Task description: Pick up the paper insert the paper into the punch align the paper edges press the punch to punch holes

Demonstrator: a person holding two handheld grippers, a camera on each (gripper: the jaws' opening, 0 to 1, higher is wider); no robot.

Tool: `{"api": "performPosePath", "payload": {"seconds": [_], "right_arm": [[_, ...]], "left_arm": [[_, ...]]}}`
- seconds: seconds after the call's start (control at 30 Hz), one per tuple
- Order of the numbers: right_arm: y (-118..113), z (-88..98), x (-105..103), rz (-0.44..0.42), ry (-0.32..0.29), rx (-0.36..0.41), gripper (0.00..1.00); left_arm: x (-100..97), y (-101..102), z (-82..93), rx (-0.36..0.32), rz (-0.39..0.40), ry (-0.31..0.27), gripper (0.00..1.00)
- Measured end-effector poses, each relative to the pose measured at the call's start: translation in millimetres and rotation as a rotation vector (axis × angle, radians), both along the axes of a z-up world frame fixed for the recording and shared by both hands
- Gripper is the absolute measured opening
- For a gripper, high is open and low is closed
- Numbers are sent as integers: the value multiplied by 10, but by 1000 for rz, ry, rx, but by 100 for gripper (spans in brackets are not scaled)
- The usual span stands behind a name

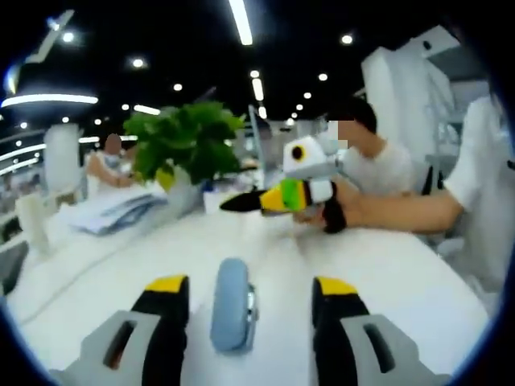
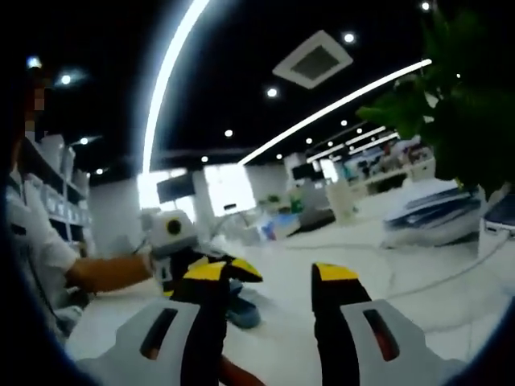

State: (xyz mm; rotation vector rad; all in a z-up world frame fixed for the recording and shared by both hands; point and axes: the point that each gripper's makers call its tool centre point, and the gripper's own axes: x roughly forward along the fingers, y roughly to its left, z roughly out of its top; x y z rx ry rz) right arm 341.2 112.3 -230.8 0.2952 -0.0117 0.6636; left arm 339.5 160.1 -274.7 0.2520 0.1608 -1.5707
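A blue-grey hole punch (image 1: 233, 305) lies on the white table (image 1: 402, 273), seen end-on between the yellow-tipped jaws of my left gripper (image 1: 251, 285). Those jaws stand open, with a gap on each side of the punch. My right gripper (image 1: 241, 203) hovers farther back, held in a gloved hand (image 1: 331, 211) and pointing left. In the right gripper view my right gripper (image 2: 273, 273) is open with nothing between its jaws. The left gripper (image 2: 233, 269) and the punch (image 2: 241, 312) show low at the left. A stack of papers (image 1: 113, 211) (image 2: 434, 211) lies beside the plant.
A leafy potted plant (image 1: 189, 141) (image 2: 459, 104) stands at the back of the table. One person in white (image 1: 378, 157) sits behind the right gripper and another (image 1: 109, 161) sits at the far left. A cable (image 2: 434, 281) runs across the table.
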Motion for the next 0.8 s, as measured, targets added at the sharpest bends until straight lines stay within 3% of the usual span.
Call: {"api": "performPosePath", "payload": {"seconds": [0.4, 0.57, 0.8], "right_arm": [[-80, -9, 59, -45, -4, 5, 40], [-108, -29, 88, -50, 6, 15, 39], [-71, -51, 87, -42, -2, -3, 35]], "left_arm": [[38, -22, -134, -25, -21, 10, 52], [37, -30, -119, -57, -25, 39, 50], [81, -23, -136, -58, -6, 34, 42]]}}
